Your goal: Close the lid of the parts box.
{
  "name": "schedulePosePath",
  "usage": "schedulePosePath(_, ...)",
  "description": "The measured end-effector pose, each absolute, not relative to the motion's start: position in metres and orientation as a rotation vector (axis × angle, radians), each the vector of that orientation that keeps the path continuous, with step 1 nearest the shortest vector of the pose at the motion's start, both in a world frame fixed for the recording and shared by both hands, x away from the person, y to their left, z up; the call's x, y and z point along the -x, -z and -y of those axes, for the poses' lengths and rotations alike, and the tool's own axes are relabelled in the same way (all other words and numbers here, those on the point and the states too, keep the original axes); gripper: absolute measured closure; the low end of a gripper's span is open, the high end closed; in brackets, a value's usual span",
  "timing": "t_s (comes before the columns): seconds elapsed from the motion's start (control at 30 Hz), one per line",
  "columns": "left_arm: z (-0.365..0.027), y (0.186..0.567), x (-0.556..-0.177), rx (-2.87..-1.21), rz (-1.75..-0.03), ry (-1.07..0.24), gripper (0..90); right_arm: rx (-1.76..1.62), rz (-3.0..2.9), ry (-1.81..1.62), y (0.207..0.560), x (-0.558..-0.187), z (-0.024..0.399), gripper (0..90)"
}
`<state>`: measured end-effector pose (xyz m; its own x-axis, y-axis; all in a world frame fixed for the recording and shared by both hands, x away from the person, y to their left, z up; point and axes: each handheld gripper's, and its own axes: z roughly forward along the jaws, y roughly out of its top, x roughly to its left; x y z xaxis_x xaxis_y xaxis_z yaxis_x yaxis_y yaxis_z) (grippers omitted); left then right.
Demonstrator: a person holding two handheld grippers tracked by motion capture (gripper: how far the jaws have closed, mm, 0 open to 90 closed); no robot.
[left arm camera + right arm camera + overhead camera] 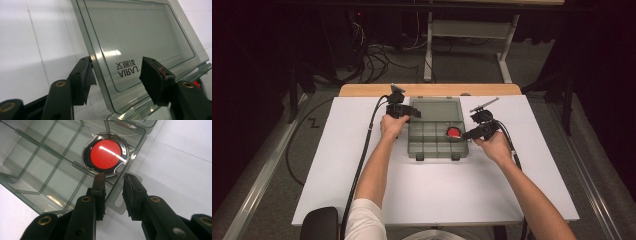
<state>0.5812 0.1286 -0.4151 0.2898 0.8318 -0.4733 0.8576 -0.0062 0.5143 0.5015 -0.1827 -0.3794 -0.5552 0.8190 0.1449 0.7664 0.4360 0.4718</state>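
Left tongs (pixel 116 75) gaping astride open lid (pixel 140 32); right tongs (pixel 113 181) narrow, empty, by red-capped jar (pixel 105 153). Slick, stiff, light; grip rims.

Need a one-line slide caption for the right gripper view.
Right tool straddling the wall of the clear compartment box, beside a red round case in a corner cell.

Both forearms reach forward, a gripper in each hand

The left gripper (pixel 404 111) points right with its fingers (pixel 82 75) parted wide; the right gripper (pixel 467 134) points left and down, its fingers (pixel 100 192) standing a narrow gap apart, nothing clamped between them
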Motion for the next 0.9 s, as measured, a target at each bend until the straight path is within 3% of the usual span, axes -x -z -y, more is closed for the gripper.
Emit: schedulePosePath(0.9, -0.121, 0.38, -0.56, -1.934, -1.379, -0.177, 47.2, -1.476, -2.6, -0.7, 0.376, -0.507, 0.18, 74.0)
